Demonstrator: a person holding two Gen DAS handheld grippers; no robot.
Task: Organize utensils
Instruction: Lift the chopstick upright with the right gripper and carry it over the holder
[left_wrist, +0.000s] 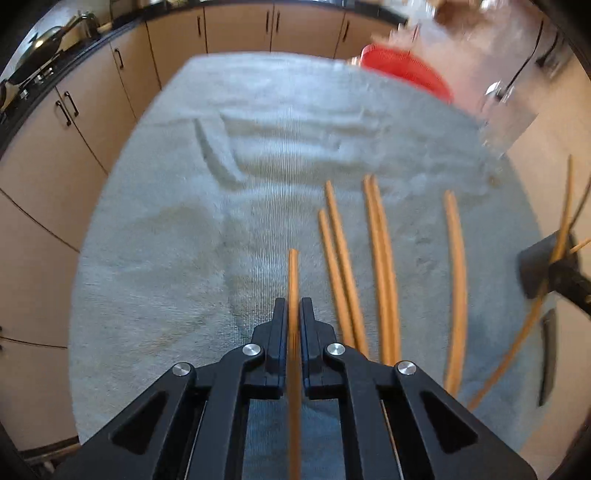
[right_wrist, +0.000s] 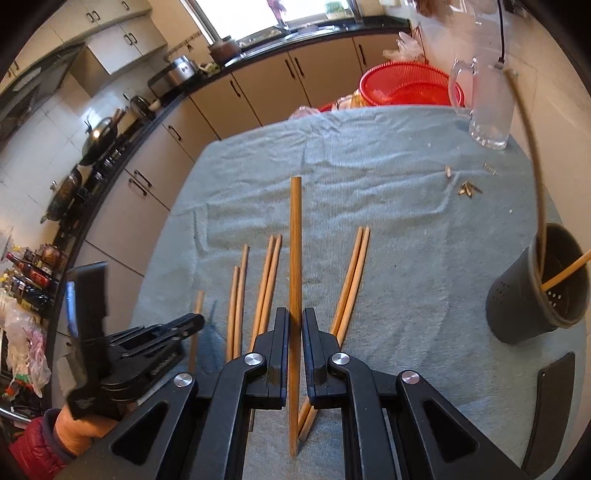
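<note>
Between the fingers of the right hand-held gripper: one wooden chopstick, pinched at mid-length, pointing away over the table. Likewise in the left hand-held gripper: a second chopstick, clamped between nearly closed jaws, tip forward. Also seen from the right wrist view, low at left, that left hand-held gripper, blurred, over one chopstick's end. Spread flat on the grey-blue towel: loose chopsticks in rough pairs, lying side by side, another pair just right of the right hand-held gripper. Near the right edge: a dark perforated holder with chopsticks standing in it. Farther back: a clear glass mug, a red basket behind the table, some small scraps on the towel. No readable writing or labels anywhere.
</note>
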